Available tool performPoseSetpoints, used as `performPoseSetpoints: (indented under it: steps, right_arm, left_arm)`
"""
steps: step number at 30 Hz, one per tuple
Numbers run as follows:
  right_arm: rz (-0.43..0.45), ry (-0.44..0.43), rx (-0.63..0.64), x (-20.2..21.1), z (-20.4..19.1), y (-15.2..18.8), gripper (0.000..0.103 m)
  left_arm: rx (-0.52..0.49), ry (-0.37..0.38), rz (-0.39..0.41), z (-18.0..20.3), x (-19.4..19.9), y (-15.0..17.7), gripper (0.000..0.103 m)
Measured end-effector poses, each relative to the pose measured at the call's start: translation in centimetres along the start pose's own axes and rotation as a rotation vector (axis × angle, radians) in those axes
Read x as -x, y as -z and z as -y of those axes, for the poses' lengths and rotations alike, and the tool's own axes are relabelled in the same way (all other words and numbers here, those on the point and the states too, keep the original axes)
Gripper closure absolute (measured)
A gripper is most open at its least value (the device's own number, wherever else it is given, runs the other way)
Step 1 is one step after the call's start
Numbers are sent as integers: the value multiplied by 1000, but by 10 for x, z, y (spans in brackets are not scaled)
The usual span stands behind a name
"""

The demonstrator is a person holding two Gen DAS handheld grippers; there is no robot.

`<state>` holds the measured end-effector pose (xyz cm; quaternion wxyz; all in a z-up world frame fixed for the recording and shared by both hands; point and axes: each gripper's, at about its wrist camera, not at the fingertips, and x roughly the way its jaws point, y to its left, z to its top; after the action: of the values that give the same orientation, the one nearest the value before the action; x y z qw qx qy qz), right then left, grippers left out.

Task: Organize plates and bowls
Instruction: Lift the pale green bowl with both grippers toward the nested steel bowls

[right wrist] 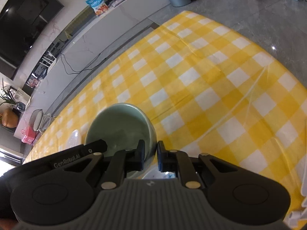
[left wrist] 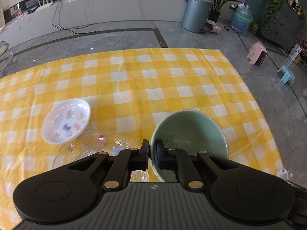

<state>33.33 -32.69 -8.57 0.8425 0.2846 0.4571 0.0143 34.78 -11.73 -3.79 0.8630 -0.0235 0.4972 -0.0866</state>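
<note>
A pale green bowl (left wrist: 190, 134) stood upright on the yellow-and-white checked cloth (left wrist: 134, 80) covering the desk, near its front edge, and both grippers had hold of it at once. The left gripper (left wrist: 152, 153) pinched the bowl's left rim, one of its fingers (left wrist: 160, 153) inside the bowl and the other outside, closed tight on the wall. In the right wrist view the right gripper (right wrist: 150, 156) clamped the same bowl (right wrist: 119, 126) at its right rim in the same way, one finger in, one out, and the tip of the left gripper showed at the opposite rim. To the bowl's left, well apart, a white plate (left wrist: 66, 121) with coloured pictures lay flat on the cloth. Beyond the desk stood a grey bin (left wrist: 195, 12) on the floor.
</note>
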Motion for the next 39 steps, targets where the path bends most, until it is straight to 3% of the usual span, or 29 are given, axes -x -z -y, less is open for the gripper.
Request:
performPoseSetpoints:
  steps: [10, 18, 24, 32, 39]
  right_arm:
    - [51, -68, 84, 58, -27, 35, 94]
    - [76, -113, 209, 101, -67, 75, 96]
    - [42, -150, 266, 124, -95, 120, 96]
    - [11, -158, 314, 147, -118, 184, 96]
    - [-32, -146, 330, 142, -129, 217, 96]
  left_arm:
    - [42, -56, 84, -10, 75, 33, 96]
    - [144, -68, 142, -42, 139, 69, 96]
    - [242, -73, 163, -76, 178, 102, 96]
    - [365, -38, 150, -122, 204, 154, 96]
    - [453, -7, 124, -156, 203, 189, 96]
